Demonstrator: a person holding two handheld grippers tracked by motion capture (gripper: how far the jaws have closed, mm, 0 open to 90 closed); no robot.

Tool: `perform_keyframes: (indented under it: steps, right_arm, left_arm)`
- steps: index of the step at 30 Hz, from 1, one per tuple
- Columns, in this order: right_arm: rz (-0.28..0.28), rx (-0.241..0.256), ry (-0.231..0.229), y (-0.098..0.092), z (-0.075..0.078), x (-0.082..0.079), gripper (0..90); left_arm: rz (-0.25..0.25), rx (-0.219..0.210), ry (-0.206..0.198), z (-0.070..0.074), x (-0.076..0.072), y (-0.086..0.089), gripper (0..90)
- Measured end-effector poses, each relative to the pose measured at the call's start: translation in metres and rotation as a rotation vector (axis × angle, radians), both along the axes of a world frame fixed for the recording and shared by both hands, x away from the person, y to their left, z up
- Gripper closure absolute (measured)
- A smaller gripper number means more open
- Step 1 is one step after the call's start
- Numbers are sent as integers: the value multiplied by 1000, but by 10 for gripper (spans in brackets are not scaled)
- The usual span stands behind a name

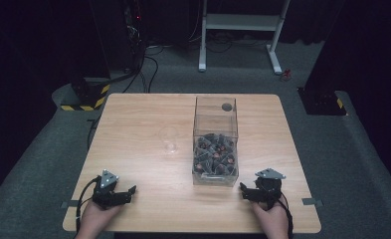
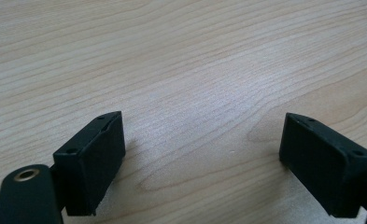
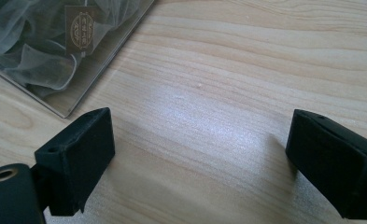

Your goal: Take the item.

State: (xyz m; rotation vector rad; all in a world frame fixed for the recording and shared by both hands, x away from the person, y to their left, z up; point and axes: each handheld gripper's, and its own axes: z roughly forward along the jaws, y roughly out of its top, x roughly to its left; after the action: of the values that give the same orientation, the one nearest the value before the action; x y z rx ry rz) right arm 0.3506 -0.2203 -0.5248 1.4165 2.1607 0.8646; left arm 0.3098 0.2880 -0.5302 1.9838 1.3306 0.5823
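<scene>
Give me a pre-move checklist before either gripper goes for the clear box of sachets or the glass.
1. Left gripper open, nothing between jaws: ok.
2. Right gripper open, nothing between jaws: ok.
3. Clear box upright on the table: ok.
4. Sachets inside box: ok.
5. Box top open for access: cannot tell.
6. Glass left of box, apart from it: ok.

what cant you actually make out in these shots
- Pouches in the clear box: high view, too small and dim to tell their contents.
- Printed tag: right gripper view, lettering too blurred to read.
- Clear glass on the table: high view, faint; whether it holds anything is unclear.
- Box in the right gripper view: cut off by the top and left edges.
</scene>
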Motion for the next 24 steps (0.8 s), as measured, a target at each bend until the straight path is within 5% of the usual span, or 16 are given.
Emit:
perform_keyframes:
  steps: [24]
  right_arm:
    - [35,2,1,-4,0,-2,78]
  left_arm:
    - [3,-1,-1,0,0,0,148]
